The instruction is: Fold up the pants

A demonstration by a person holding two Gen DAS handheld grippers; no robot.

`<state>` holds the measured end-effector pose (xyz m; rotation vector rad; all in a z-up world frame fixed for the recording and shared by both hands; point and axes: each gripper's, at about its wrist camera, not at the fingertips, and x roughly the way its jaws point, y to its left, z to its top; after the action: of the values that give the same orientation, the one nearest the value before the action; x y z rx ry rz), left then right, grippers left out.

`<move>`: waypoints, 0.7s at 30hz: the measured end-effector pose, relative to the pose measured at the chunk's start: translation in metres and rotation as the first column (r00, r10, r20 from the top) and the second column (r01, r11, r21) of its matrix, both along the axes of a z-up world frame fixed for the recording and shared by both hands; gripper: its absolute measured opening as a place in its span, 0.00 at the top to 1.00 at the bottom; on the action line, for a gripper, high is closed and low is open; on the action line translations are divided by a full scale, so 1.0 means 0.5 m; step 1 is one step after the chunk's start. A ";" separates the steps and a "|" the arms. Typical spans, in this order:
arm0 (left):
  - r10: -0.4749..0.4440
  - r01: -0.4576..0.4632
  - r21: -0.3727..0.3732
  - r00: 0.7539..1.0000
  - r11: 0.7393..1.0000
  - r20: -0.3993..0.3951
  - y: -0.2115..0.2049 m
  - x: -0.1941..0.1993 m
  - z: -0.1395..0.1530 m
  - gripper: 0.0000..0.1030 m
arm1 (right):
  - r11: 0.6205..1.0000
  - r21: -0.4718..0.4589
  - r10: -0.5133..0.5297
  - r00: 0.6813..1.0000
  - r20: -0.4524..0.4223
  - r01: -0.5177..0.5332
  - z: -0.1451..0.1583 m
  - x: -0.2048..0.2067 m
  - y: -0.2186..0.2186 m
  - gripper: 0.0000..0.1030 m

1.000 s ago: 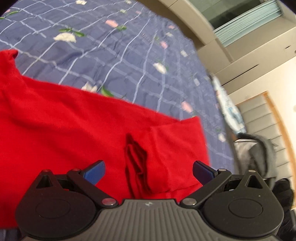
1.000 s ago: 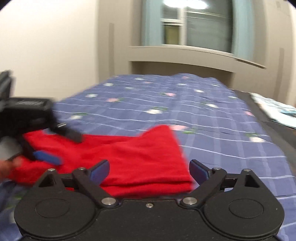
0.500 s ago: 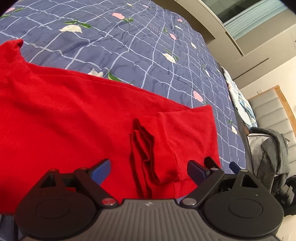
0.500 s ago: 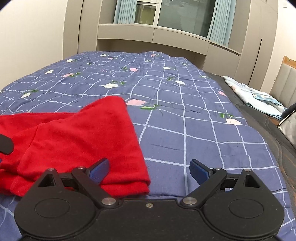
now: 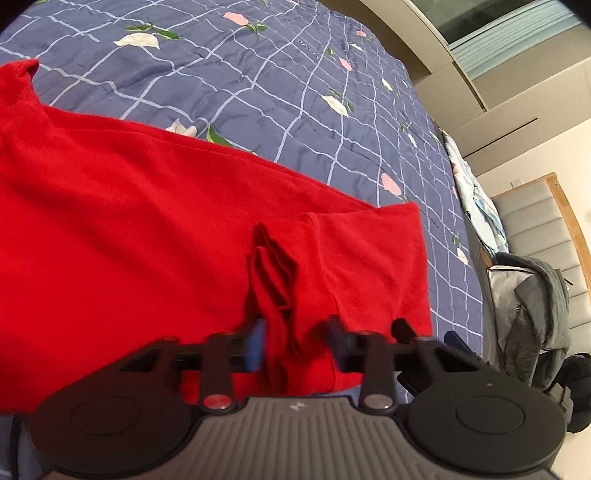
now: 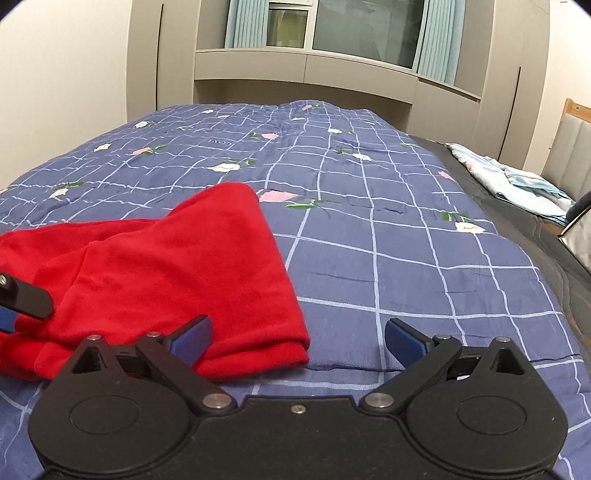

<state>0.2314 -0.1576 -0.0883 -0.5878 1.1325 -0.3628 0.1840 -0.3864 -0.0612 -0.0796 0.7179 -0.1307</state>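
Two views we record: blue floral quilt [image 6: 369, 221] bears the red pants [image 5: 147, 229]. Only the left view shows a grey jacket [image 5: 535, 306]. Left gripper [image 5: 295, 343] fingers nearly closed, bunched pants fold between; right gripper [image 6: 297, 339] spread wide, empty, beside pants edge. No legible writing

Bed covered by blue quilt [image 6: 369, 229], white grid lines, pink and white flowers printed all over. Light blue folded cloth [image 6: 517, 181] laid near right edge of bed. Grey jacket [image 5: 535, 306] dumped beside bed. Window [image 6: 362, 33] framed by pale blue curtains, grey cabinets fitted around it.
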 end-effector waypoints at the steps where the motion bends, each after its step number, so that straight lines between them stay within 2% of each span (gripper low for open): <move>1: -0.004 0.004 -0.004 1.000 1.000 0.003 0.000 0.000 0.001 0.77 | 1.000 0.000 -0.001 1.000 -0.001 0.001 0.001 0.000 0.000 0.03; 2: -0.007 0.007 -0.010 1.000 1.000 0.012 0.000 -0.001 0.004 0.81 | 1.000 -0.002 -0.001 1.000 -0.003 0.001 0.002 0.000 0.001 0.03; 5: -0.014 0.014 -0.012 0.999 1.000 0.043 -0.005 -0.003 0.016 0.87 | 1.000 -0.014 0.001 1.000 0.003 -0.001 0.011 -0.004 0.006 0.03; 9: -0.023 0.023 0.001 0.997 1.000 0.078 -0.008 -0.007 0.031 0.89 | 1.000 -0.023 0.015 1.000 0.018 -0.015 0.023 -0.009 0.017 0.03; 16: -0.070 0.058 0.077 0.984 0.995 0.162 -0.006 -0.022 0.078 0.91 | 0.999 -0.020 0.037 0.998 0.041 -0.036 0.050 -0.016 0.039 0.03; 21: -0.092 0.072 0.109 0.977 0.991 0.194 0.019 -0.036 0.115 0.91 | 0.997 -0.018 0.079 0.995 0.067 -0.078 0.079 -0.017 0.070 0.03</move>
<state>0.2135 -0.1479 -0.0308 -0.4061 0.9782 -0.4229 0.1753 -0.3514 -0.0218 -0.1171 0.6449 -0.0637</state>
